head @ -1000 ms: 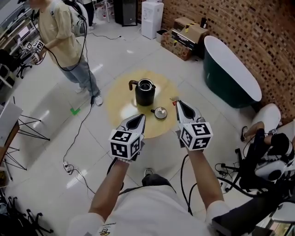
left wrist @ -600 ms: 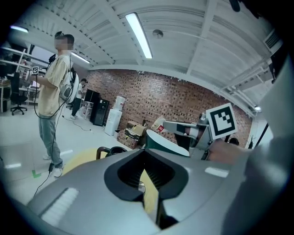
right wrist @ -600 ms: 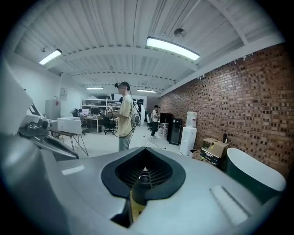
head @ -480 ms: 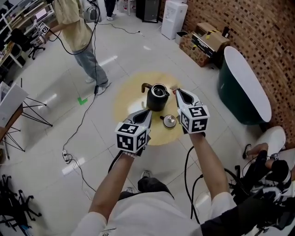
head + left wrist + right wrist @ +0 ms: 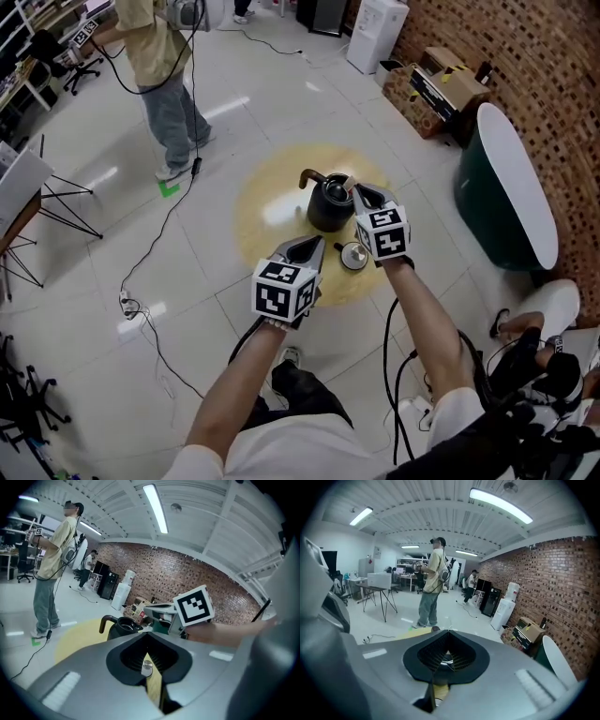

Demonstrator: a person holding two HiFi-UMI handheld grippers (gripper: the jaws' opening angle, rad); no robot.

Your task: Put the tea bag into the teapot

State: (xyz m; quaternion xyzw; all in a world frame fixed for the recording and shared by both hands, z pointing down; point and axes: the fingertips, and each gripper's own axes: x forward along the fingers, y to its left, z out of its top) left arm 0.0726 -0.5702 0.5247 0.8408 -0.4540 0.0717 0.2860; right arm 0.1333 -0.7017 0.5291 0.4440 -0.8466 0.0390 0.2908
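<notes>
A black teapot (image 5: 328, 203) with its top open stands on the round yellow table (image 5: 267, 202). Its lid (image 5: 353, 255) lies on the table in front of it. My right gripper (image 5: 356, 190) hovers at the pot's right rim, shut on a small pale tea bag (image 5: 349, 179) that shows at its tip. In the left gripper view the teapot (image 5: 123, 626) sits ahead, with the right gripper (image 5: 154, 607) just over it. My left gripper (image 5: 315, 244) is shut and empty, nearer to me than the pot and left of the lid. In the right gripper view the bag is mostly hidden by the jaws.
A person (image 5: 164, 66) with a trailing cable stands beyond the table at the left. A dark green bathtub (image 5: 502, 192) and cardboard boxes (image 5: 441, 89) line the brick wall at the right. A folding stand (image 5: 23, 202) is at the far left.
I have come closer to the table. My right gripper has moved from right of the teapot to its rim. The left gripper has followed toward the lid.
</notes>
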